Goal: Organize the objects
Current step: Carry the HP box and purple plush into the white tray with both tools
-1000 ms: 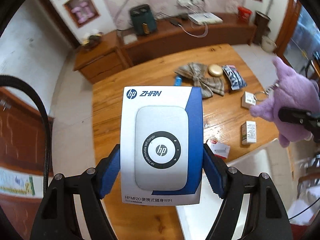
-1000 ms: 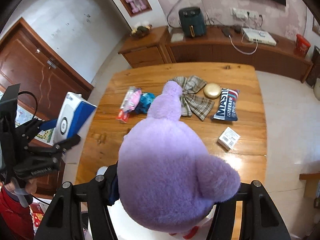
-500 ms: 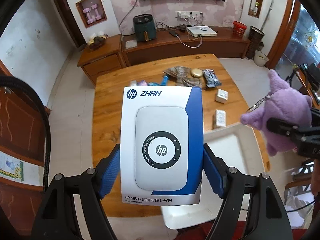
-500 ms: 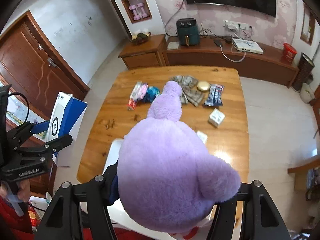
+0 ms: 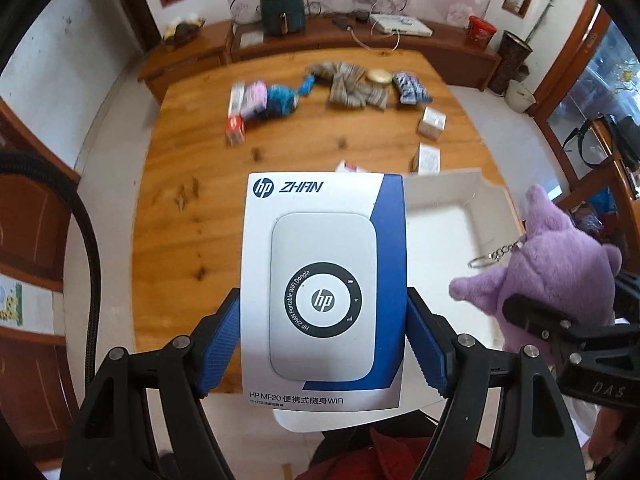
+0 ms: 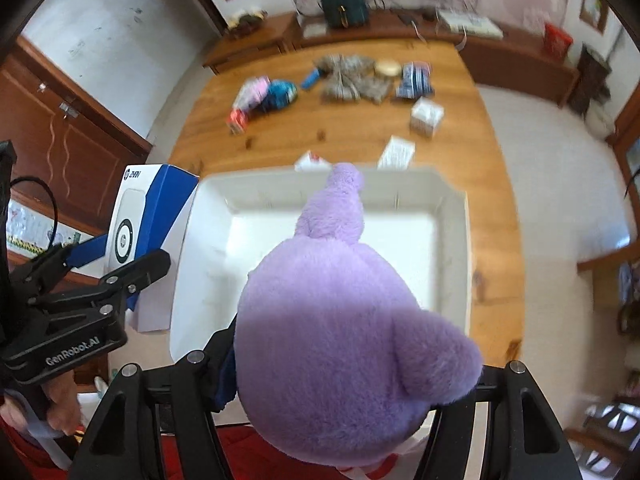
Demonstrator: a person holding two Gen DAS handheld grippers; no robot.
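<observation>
My left gripper [image 5: 323, 344] is shut on a white and blue HP WiFi dongle box [image 5: 322, 288], held upright above the near table edge; the box also shows in the right wrist view [image 6: 136, 220]. My right gripper [image 6: 348, 368] is shut on a purple plush toy [image 6: 344, 328] with a key ring, held above a white tray [image 6: 452, 208]. The toy also shows at the right of the left wrist view [image 5: 560, 276]. The tray [image 5: 444, 192] lies at the near edge of the wooden table [image 5: 192, 220].
Further back on the table lie a plaid bow [image 5: 352, 84], a round gold tin [image 5: 380, 76], a snack packet [image 5: 410, 88], small white boxes [image 5: 431, 122], a blue and pink bundle [image 5: 264, 100] and a tube [image 5: 236, 112]. A sideboard [image 5: 320, 46] stands behind.
Both grippers have drawn back and tilted down with their loads. The white tray has come into fuller view under the plush toy, and the table items look farther away.
</observation>
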